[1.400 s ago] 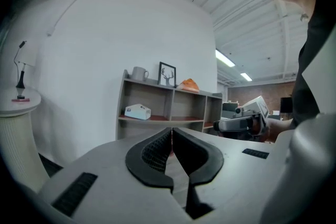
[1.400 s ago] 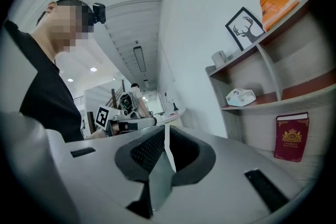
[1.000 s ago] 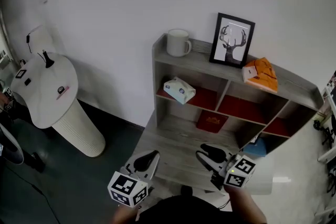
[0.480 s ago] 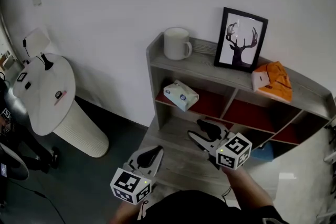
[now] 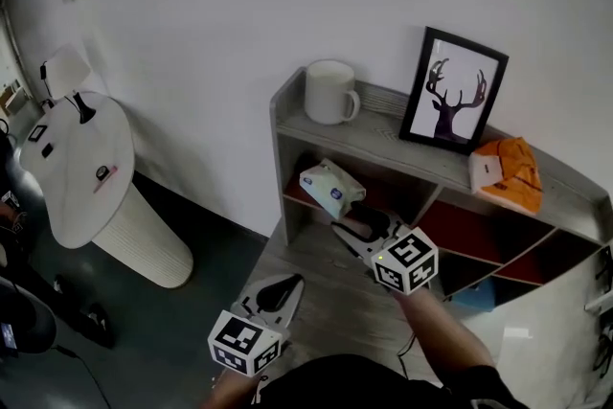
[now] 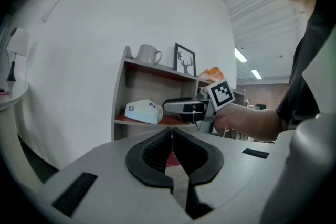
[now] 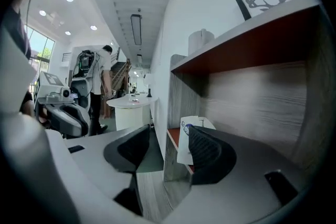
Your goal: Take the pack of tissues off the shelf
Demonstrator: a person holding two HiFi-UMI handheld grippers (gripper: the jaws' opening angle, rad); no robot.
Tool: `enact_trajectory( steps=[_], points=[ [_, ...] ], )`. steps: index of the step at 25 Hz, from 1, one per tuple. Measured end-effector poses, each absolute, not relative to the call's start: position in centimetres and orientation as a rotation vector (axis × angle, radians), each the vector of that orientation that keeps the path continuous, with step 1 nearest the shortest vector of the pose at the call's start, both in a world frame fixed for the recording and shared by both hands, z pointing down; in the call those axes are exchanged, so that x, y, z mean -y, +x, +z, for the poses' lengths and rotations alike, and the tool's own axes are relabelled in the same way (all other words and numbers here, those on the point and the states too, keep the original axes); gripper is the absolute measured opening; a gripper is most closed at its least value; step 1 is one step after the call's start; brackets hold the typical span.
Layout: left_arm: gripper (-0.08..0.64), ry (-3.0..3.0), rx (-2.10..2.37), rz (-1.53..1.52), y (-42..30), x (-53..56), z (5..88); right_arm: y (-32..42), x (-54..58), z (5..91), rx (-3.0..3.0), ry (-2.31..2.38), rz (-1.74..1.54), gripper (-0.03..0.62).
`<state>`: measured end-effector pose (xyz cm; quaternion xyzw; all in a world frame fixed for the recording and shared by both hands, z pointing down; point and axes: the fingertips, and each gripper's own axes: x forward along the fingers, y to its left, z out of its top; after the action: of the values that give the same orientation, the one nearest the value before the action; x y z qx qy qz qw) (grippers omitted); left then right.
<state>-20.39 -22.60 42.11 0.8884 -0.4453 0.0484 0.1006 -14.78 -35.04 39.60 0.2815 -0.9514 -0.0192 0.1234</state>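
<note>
- White pedestal table (image 5: 81, 163): far left, at 9 o'clock of the shelf (image 5: 287, 124).
- Left gripper (image 5: 278, 290): low centre, jaws clenched together with nothing between them.
- Mug (image 5: 330, 93): shelf top, left end.
- Pack of tissues (image 5: 331, 187): tilted in the leftmost red-floored compartment, at 6 o'clock of the mug.
- Right gripper (image 5: 356, 227): at 5 o'clock of the pack. Jaws released, just been opening. The pack lies just ahead of them, and the pads are not pressing on it.
- Deer picture (image 5: 453, 91), orange bundle (image 5: 512, 175): shelf top, at 3 o'clock of the mug.
</note>
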Motion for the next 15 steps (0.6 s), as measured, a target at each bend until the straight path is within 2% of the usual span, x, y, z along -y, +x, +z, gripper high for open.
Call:
enact_trajectory(
  steps=[8, 15],
  points=[
    [0.018, 2.562, 1.339, 0.141, -21.5, 22.7, 43.6, -15.6, 39.2, 40.1, 2.747, 0.915, -0.08, 0.225],
    [0.018, 2.527, 1.376, 0.134, -23.0, 22.0, 43.8, -16.8, 41.1, 43.5, 2.594, 0.911, -0.131, 0.227]
  ],
)
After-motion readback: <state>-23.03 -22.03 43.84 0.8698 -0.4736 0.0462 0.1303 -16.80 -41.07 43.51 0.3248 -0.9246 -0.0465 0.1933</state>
